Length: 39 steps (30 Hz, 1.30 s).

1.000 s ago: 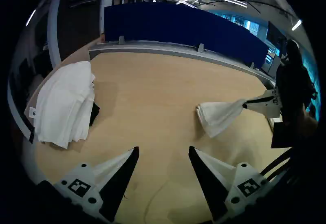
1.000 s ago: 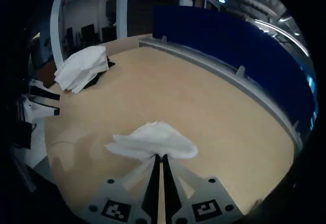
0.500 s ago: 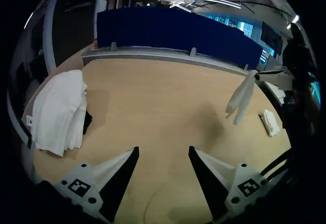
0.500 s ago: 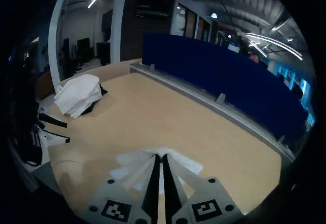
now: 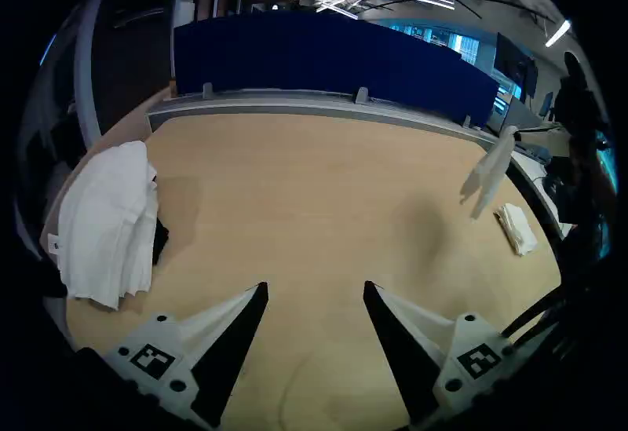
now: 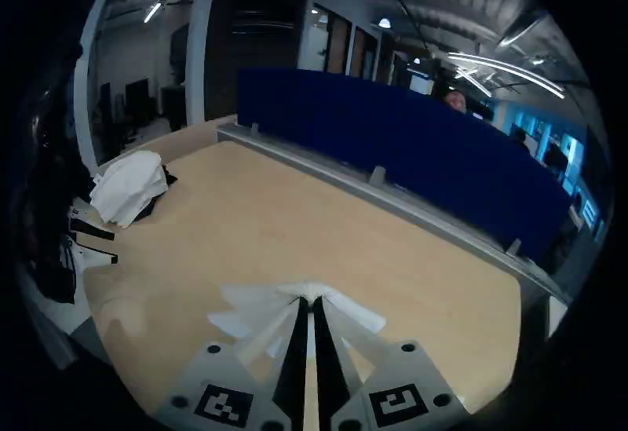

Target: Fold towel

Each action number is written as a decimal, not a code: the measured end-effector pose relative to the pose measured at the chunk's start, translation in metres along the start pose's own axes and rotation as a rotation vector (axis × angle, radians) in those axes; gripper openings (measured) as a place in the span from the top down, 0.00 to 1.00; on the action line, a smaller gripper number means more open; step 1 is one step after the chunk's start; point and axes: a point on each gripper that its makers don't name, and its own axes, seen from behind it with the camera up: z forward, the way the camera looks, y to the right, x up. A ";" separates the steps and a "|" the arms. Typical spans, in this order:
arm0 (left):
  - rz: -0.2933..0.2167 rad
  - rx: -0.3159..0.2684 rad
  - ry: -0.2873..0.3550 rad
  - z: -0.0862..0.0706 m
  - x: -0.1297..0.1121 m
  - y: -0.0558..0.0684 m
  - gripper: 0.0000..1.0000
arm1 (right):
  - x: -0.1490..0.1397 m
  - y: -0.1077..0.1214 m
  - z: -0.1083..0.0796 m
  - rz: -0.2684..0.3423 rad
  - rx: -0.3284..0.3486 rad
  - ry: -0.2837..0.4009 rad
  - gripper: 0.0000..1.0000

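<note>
"Though the pile of white towels [image 5: 106, 223] lies as it did at the left edge of the surface [image 5: 314, 188], what has moved?"

"Start just right of the pile. The left gripper [image 5: 315, 286] hangs over bare wood with its fingers spread wide and holding nothing, same as a second ago. The change is the towel [image 5: 491, 170], well to the right of the pile. It was lying bunched on the surface, and now it dangles limp in the air, clear of the wood."

"Who has it?"

"The right gripper [image 6: 308, 301]. In its own view the fingers are pressed together, with white cloth pinched between them and fanning out on both sides."

"Anything still farther from the pile?"

"A small folded towel [image 5: 516, 228] lies flat, farthest right of the pile and just below the hanging one. It was not in view a second ago."

"What does that mean for the fold?"

"I judge that no crease is being made now, since a towel hung from a single pinch keeps no shape. Either it is being carried toward the folded one, or it must be laid flat again. In that case the idle left gripper would need to take a corner."
</note>
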 end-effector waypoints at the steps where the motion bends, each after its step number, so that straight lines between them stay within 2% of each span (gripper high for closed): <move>1: 0.001 -0.001 -0.001 0.000 0.000 0.001 0.10 | -0.002 0.008 -0.003 0.004 -0.006 -0.002 0.95; 12: 0.022 0.008 -0.014 0.004 0.002 0.014 0.10 | -0.036 0.099 -0.033 0.022 -0.064 -0.040 0.95; 21: 0.031 0.020 -0.029 0.006 0.003 0.026 0.10 | -0.067 0.159 -0.047 0.031 -0.102 -0.087 0.95; 30: 0.048 0.017 -0.039 0.009 0.004 0.044 0.10 | -0.092 0.196 -0.052 0.048 -0.115 -0.119 0.95; 39: 0.068 0.008 -0.046 0.011 0.006 0.058 0.10 | -0.122 0.210 -0.061 0.074 -0.127 -0.152 0.95</move>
